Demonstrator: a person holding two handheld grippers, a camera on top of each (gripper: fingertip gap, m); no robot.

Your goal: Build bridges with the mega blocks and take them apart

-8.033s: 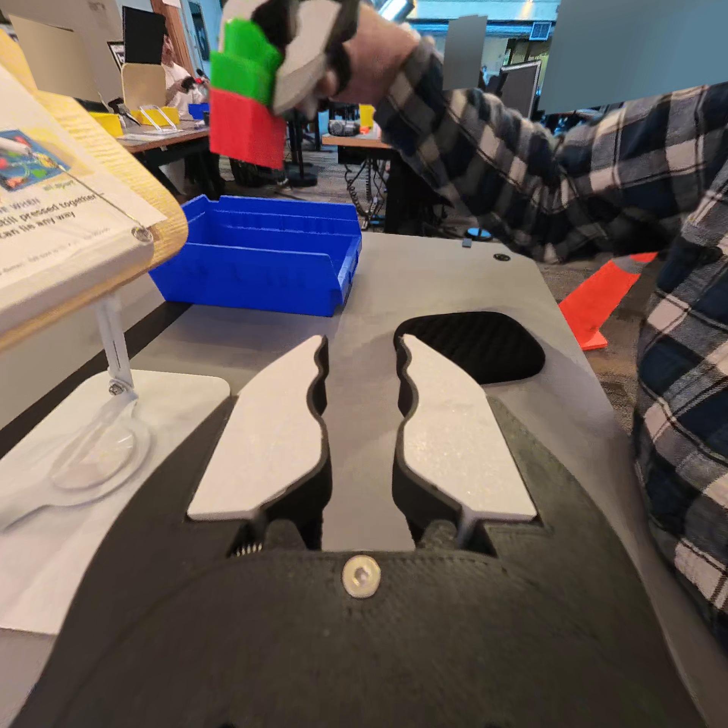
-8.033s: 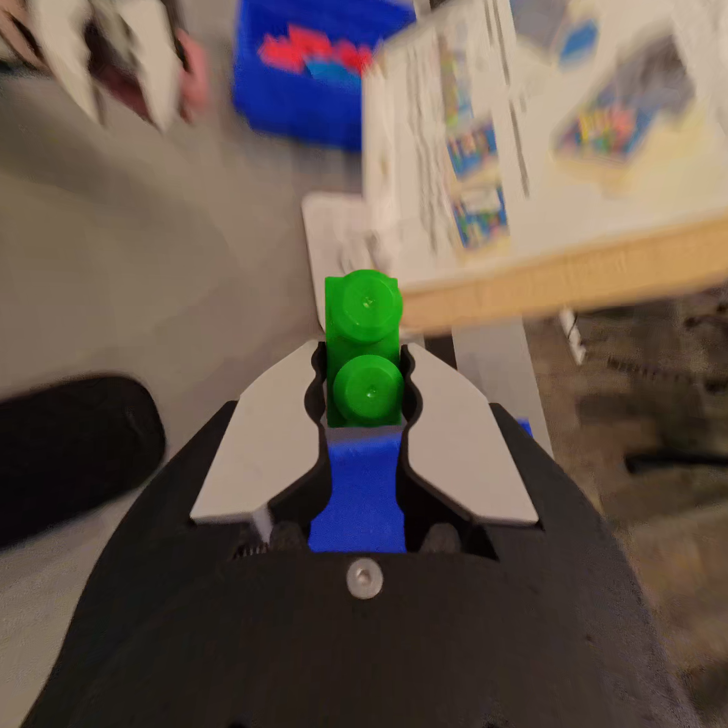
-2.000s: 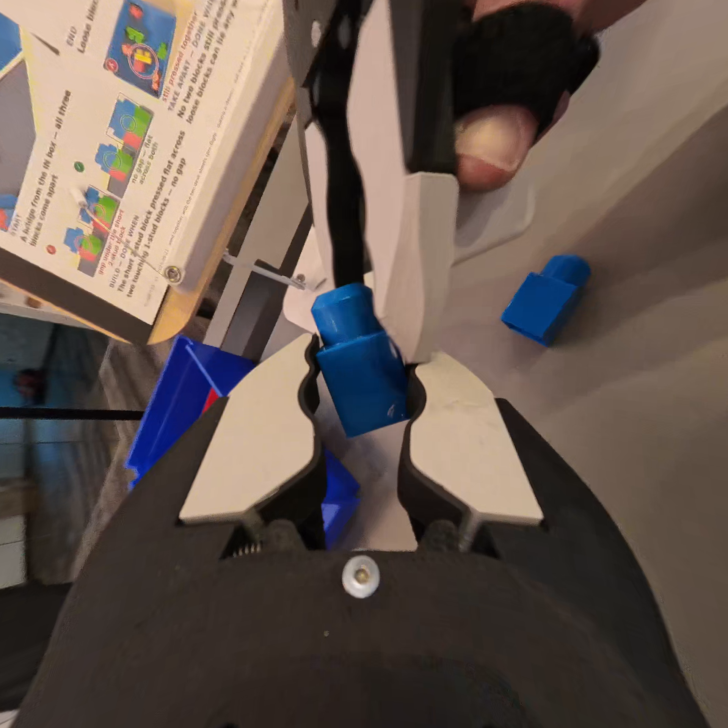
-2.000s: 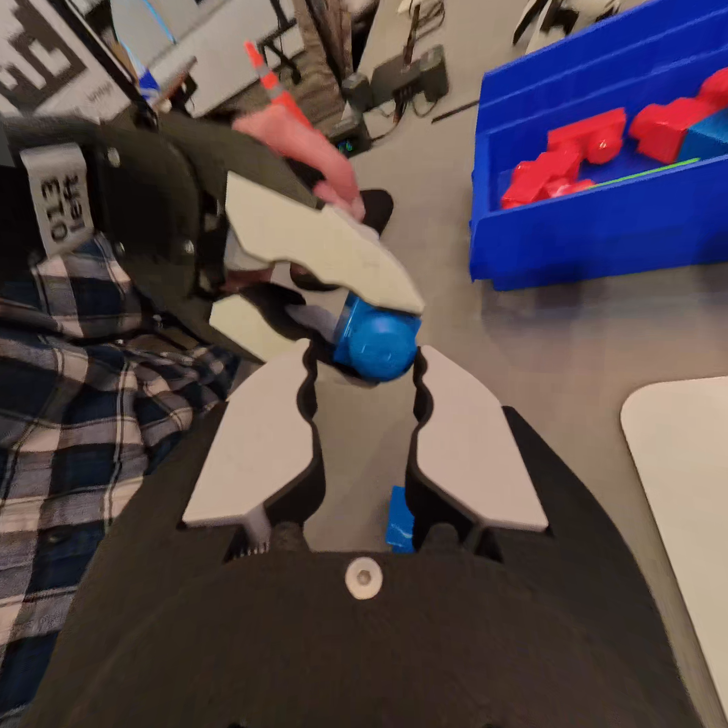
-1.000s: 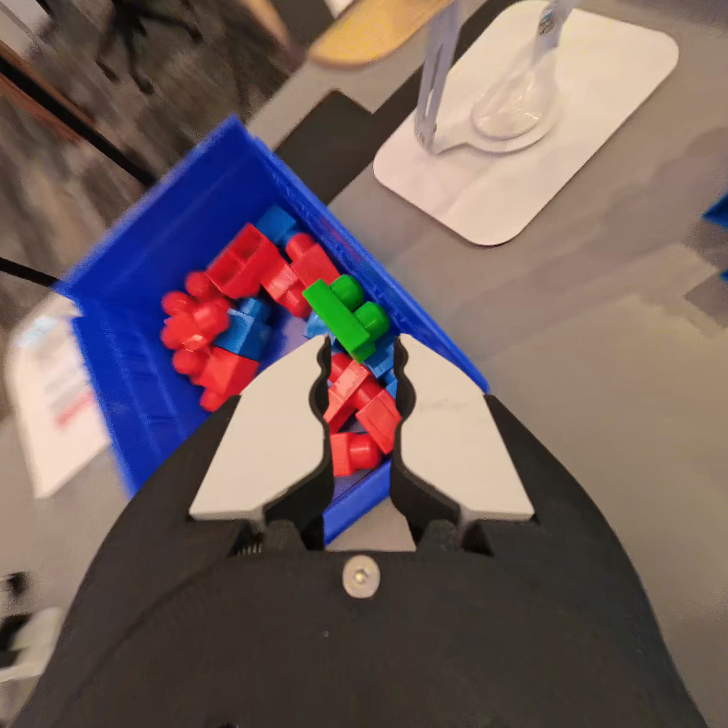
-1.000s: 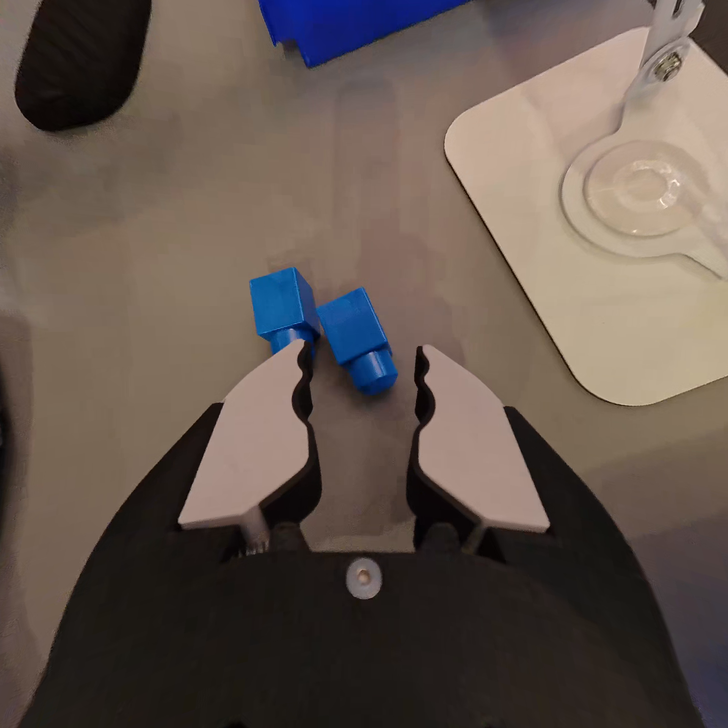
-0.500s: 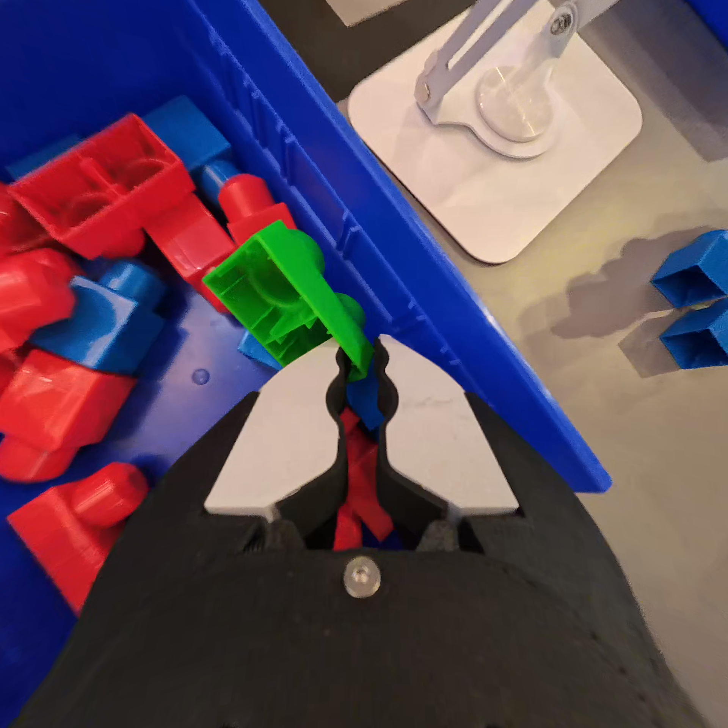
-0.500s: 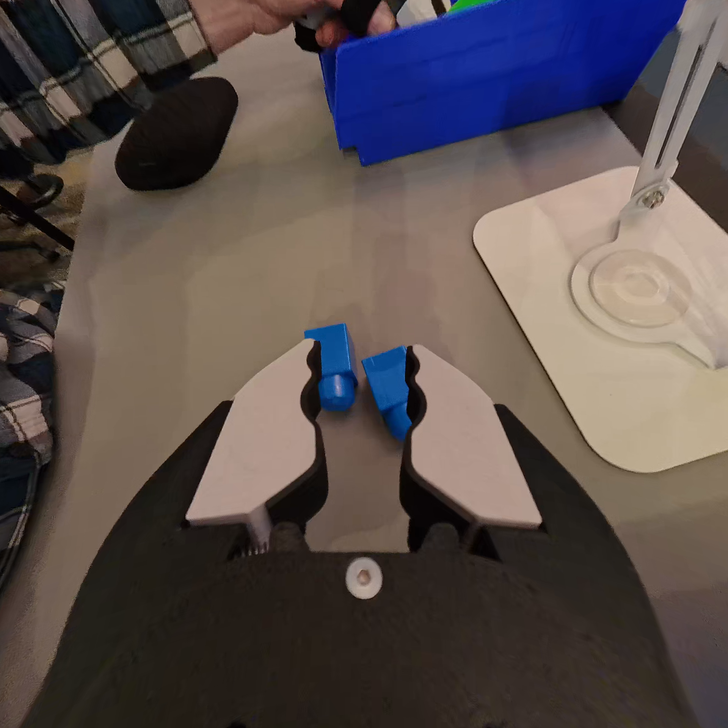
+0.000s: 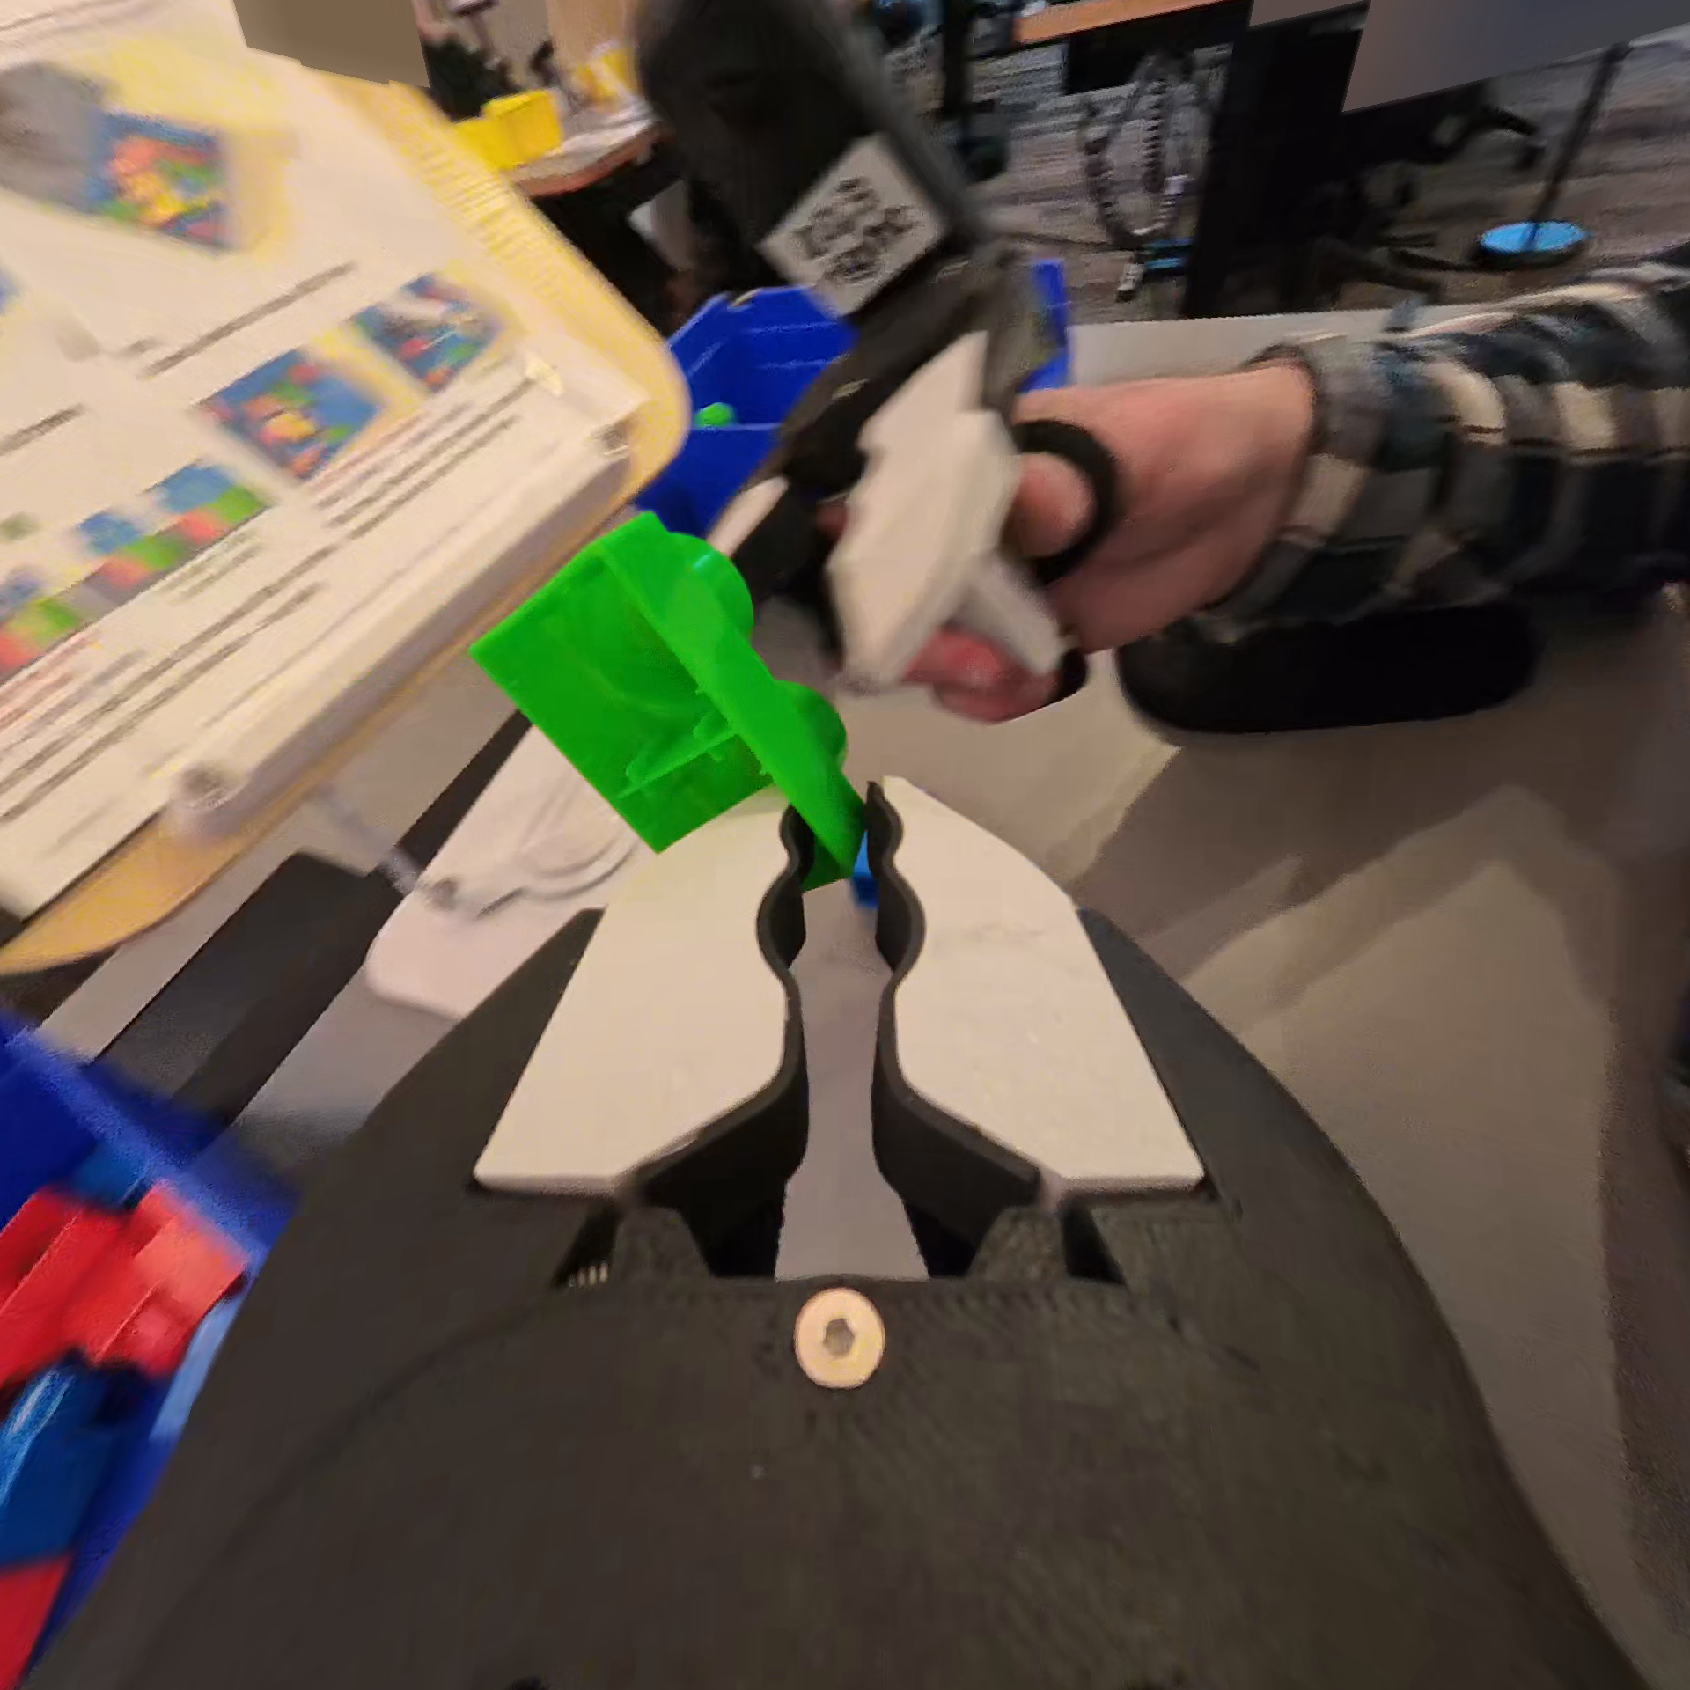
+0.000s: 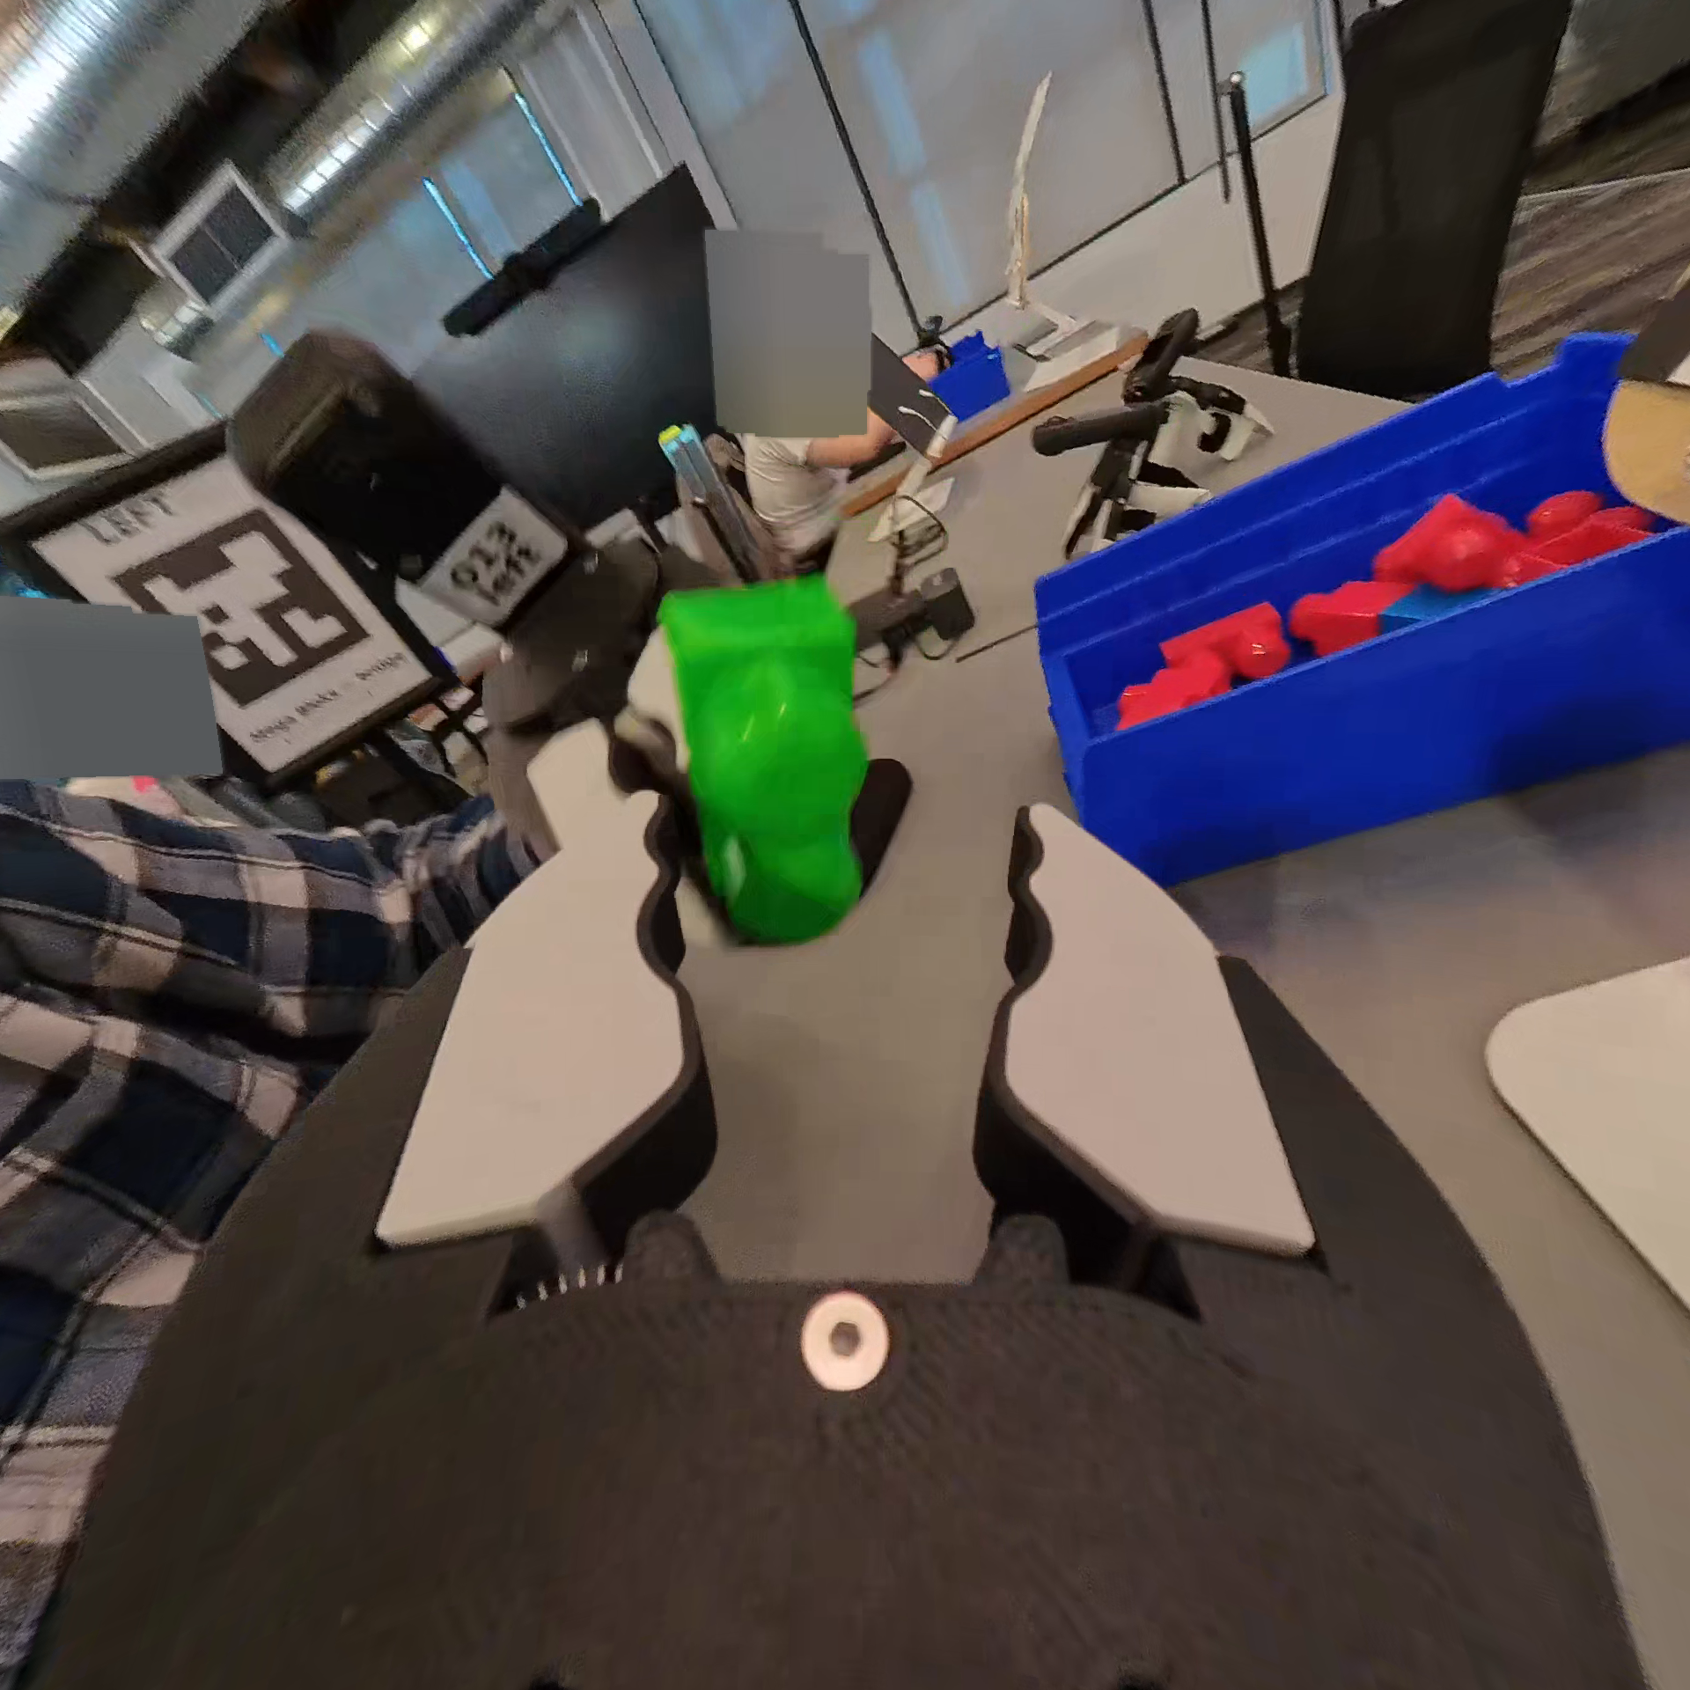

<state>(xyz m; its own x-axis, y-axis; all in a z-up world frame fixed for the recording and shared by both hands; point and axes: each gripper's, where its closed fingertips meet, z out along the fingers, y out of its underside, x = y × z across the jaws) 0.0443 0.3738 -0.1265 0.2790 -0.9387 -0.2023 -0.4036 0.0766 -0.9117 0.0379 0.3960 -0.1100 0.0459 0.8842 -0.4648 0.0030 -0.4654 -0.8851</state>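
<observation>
We see left gripper [image 9: 830, 828] fingers pinching green block [image 9: 654, 690] by edge; right gripper [image 10: 841, 855] fingers spread wide, bare.

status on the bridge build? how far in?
Early. Done: a green block is out of the blue bin. In hand: the left gripper pinches that block by one thin edge; the right gripper is open, holding nothing. Left: no stacked bridge shows anywhere; red blocks remain in the bin.

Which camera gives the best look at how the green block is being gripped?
The left wrist view: the green block shows its hollow underside, one thin wall pinched between the left claw's tips. The right wrist view shows its studded side, blurred, with the grip largely hidden.
</observation>
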